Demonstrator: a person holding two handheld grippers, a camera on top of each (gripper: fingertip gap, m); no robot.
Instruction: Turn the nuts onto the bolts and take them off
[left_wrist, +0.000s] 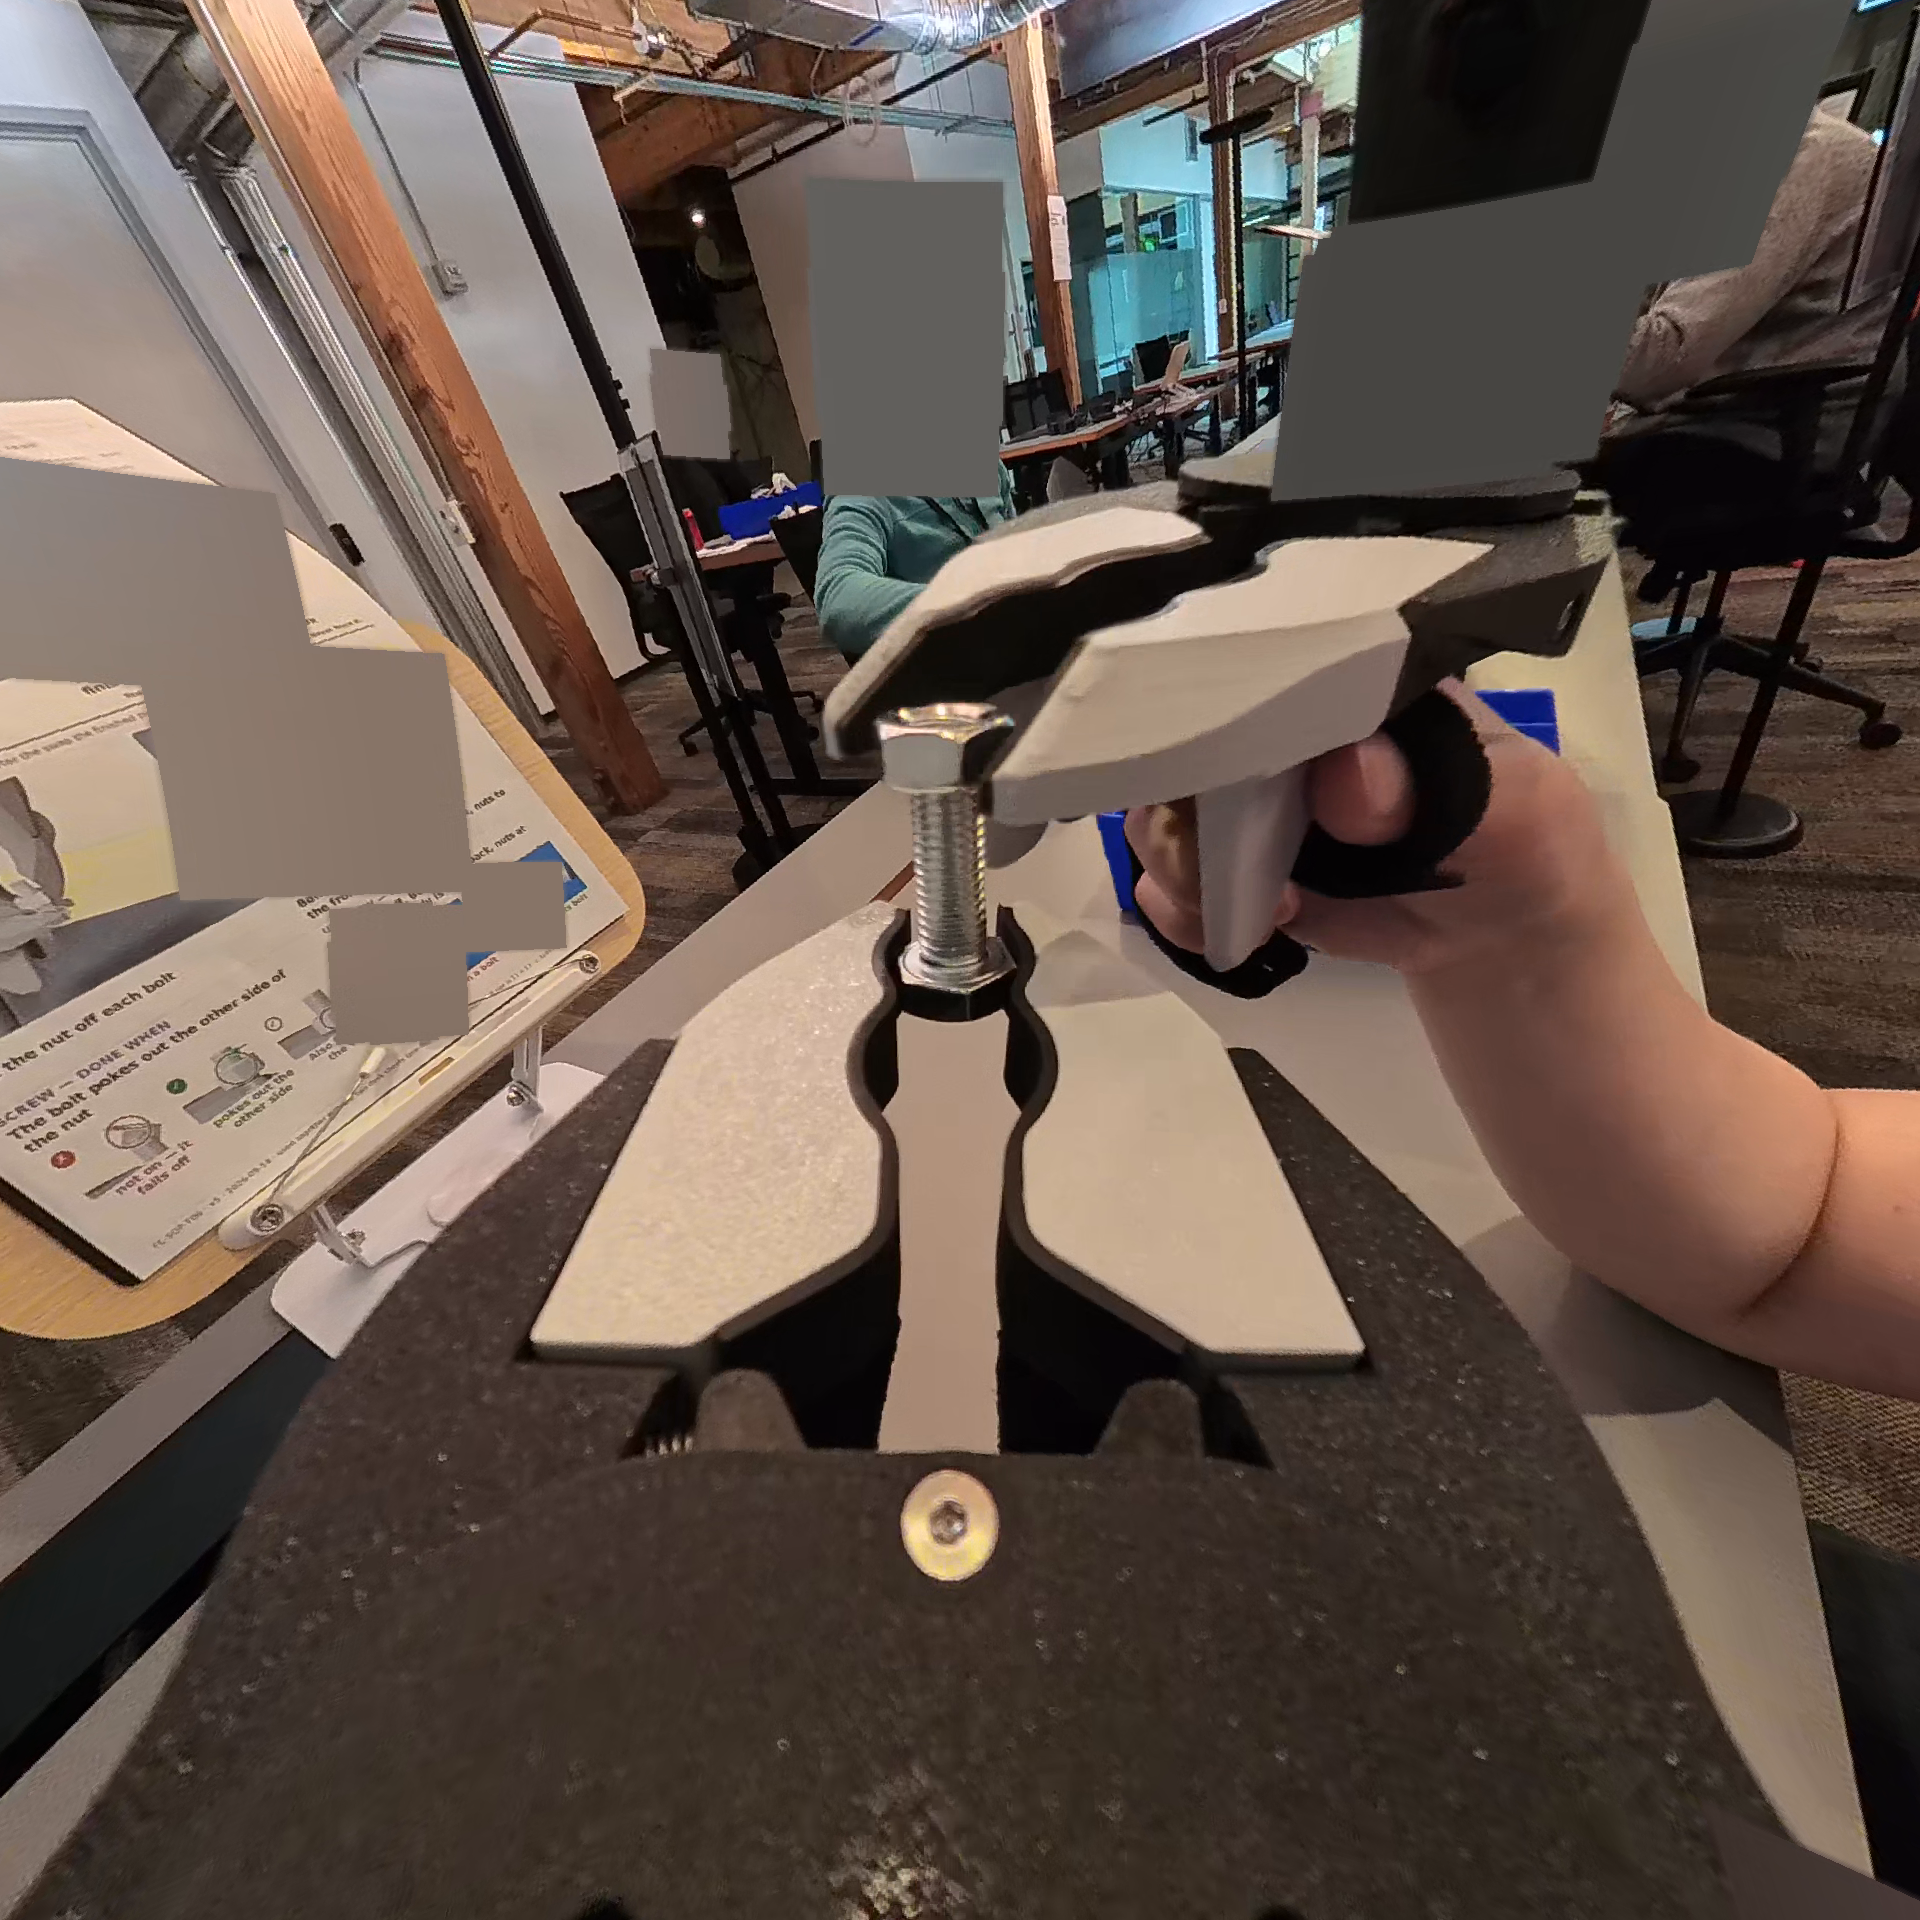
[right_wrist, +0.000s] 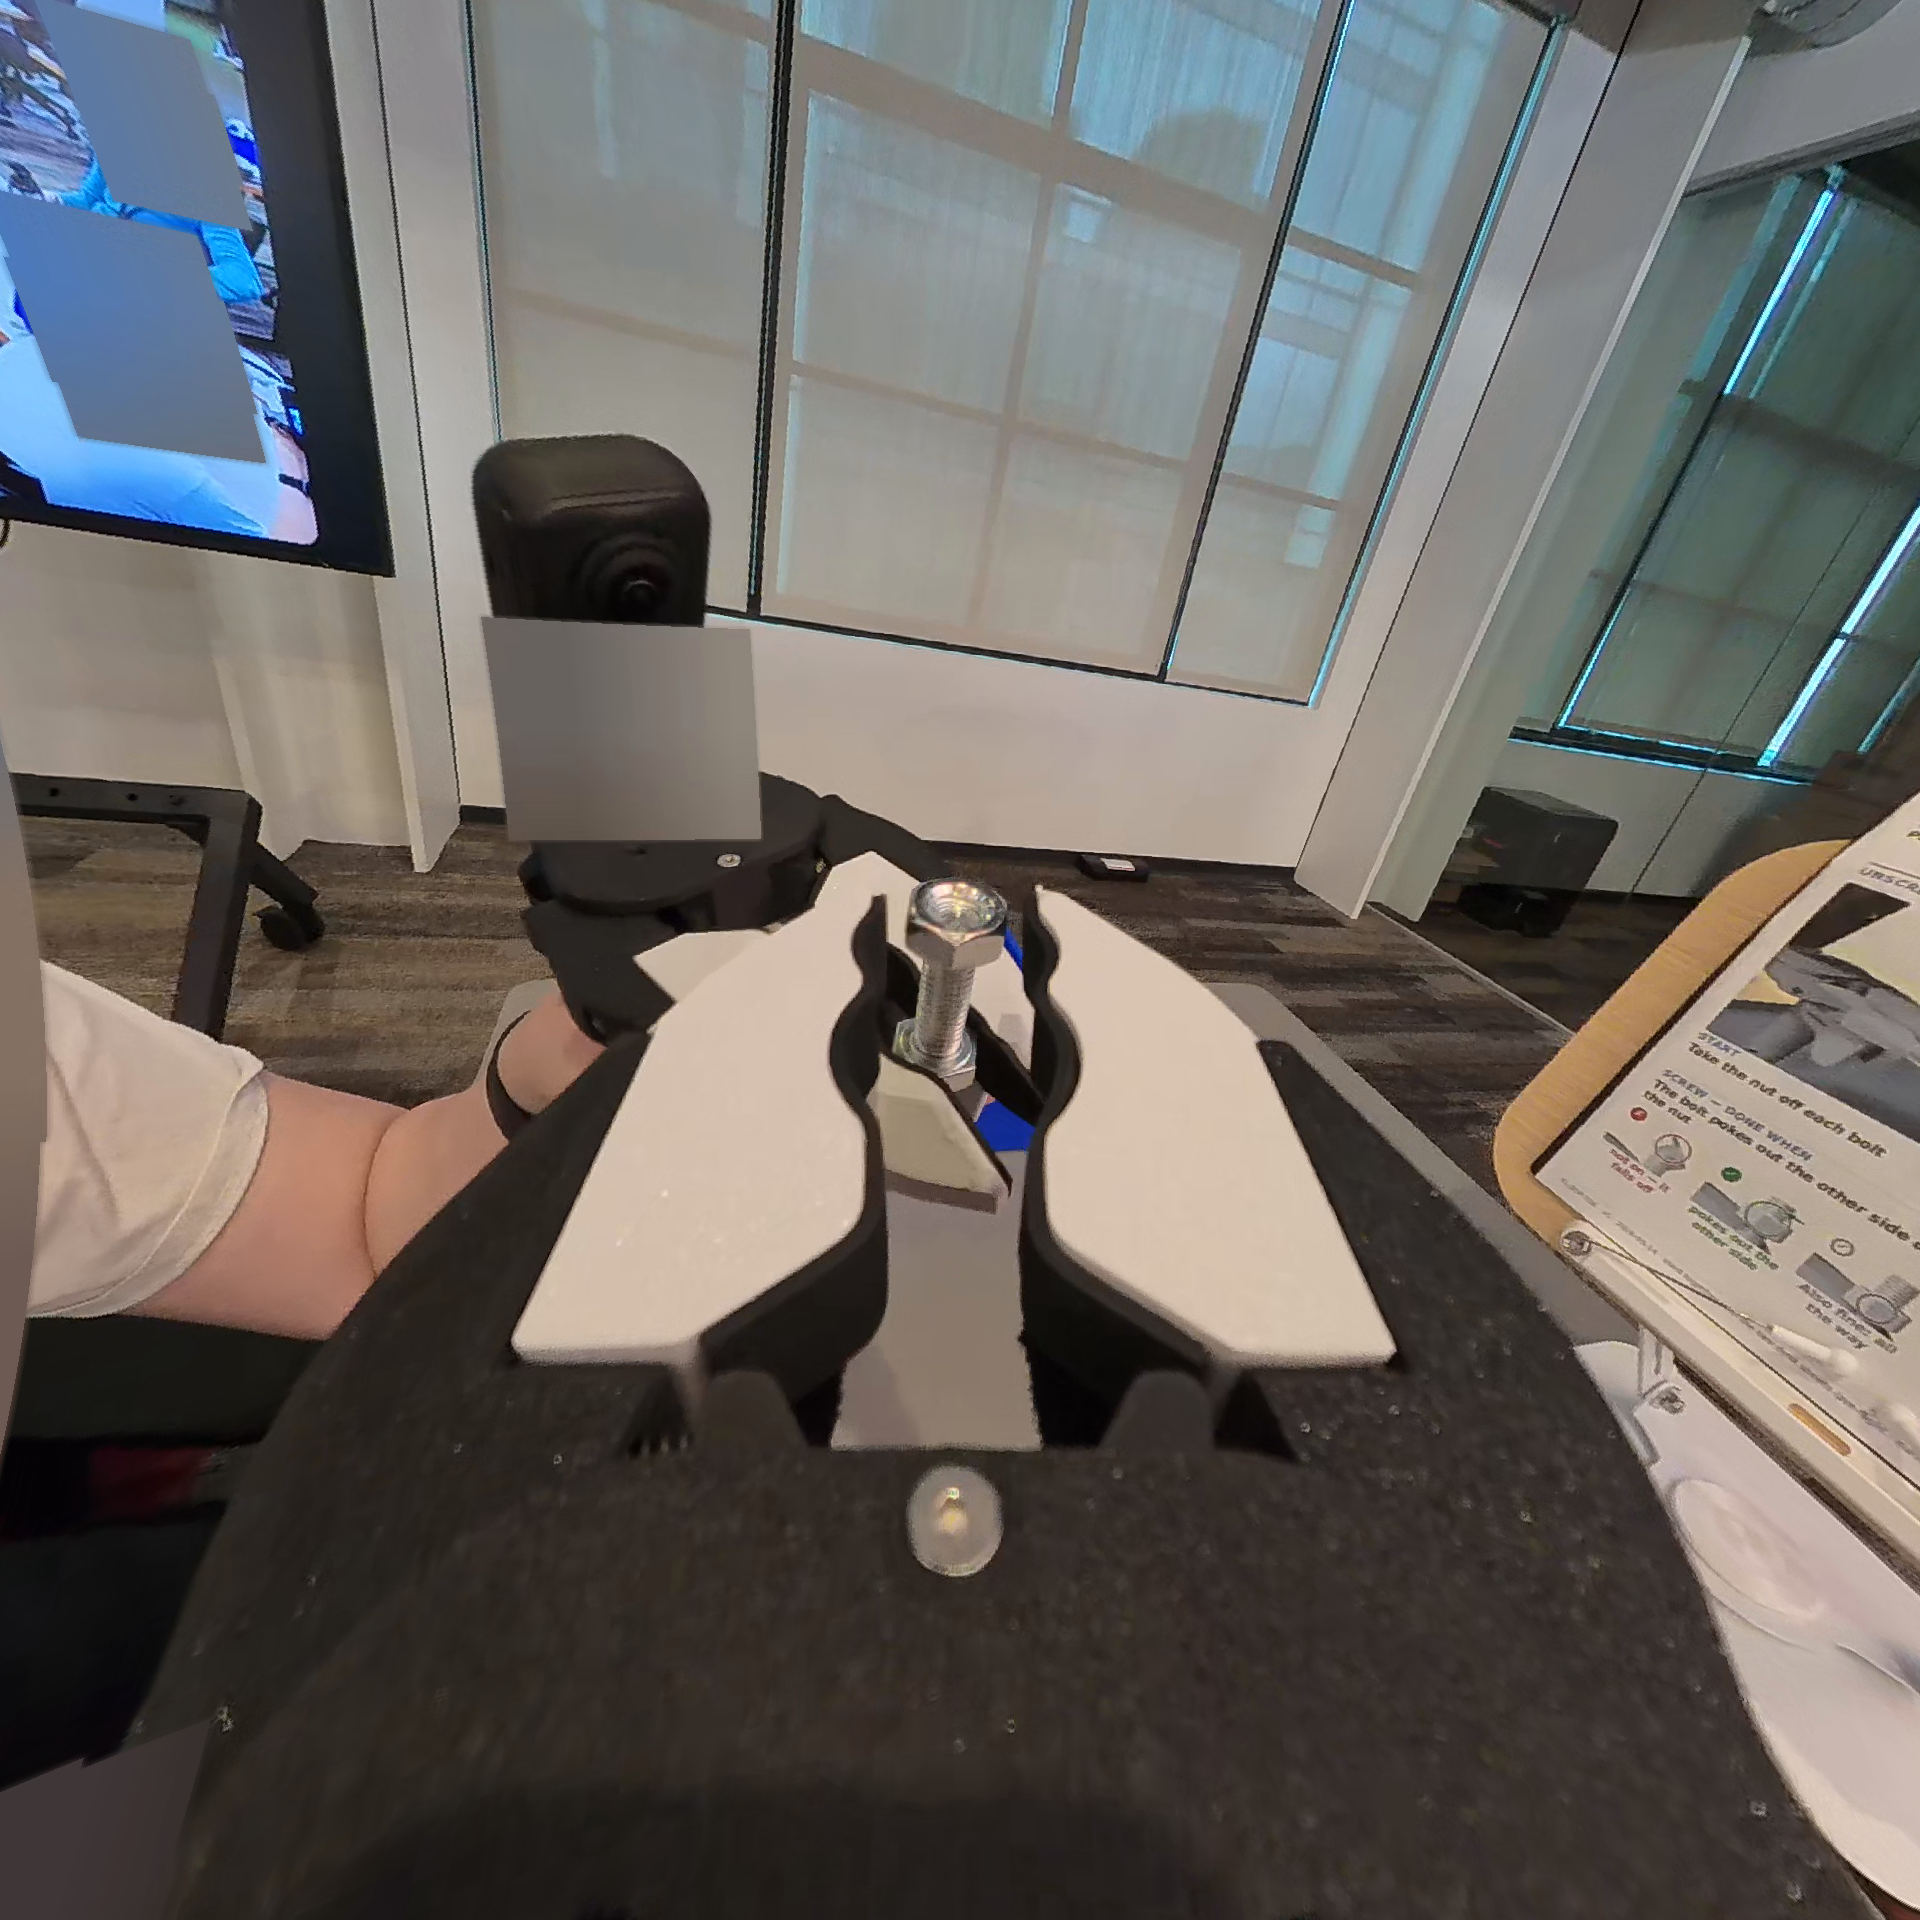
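Bolt (left_wrist: 945, 831): one, silver, hex head up, standing upright between the two grippers. One nut (left_wrist: 954, 971) is threaded on near the lower end of the shank.

Left gripper (left_wrist: 951, 961): two white fingers (left_wrist: 769, 1091) closed in on the nut, clamped at the tips; the bolt stands up out of them. In the right wrist view the same bolt (right_wrist: 948, 977) and nut (right_wrist: 935, 1047) show with the left gripper (right_wrist: 940, 1081) coming in below from the left.

Right gripper (right_wrist: 956, 935): two white fingers (right_wrist: 748, 1091) either side of the bolt head, with a visible gap on both sides, so apart and not gripping. From the left wrist view the right gripper (left_wrist: 935, 717) sits tilted at the bolt head, fingertips flanking it; contact there can't be judged.

Hands: one right hand (left_wrist: 1382, 831) on the right gripper's handle, black strap over the fingers; left forearm visible in the right wrist view, hand mostly hidden.

Bench (left_wrist: 1122, 997): white top, below the grippers. One blue bin (left_wrist: 1517, 717) partly hidden behind the right hand. One instruction sheet (left_wrist: 208, 1091) on a wooden stand at the bench's left edge, also seen at (right_wrist: 1766, 1143).

Background: one wall screen (right_wrist: 156, 260), one large window (right_wrist: 1039, 312), office chairs and desks farther back.
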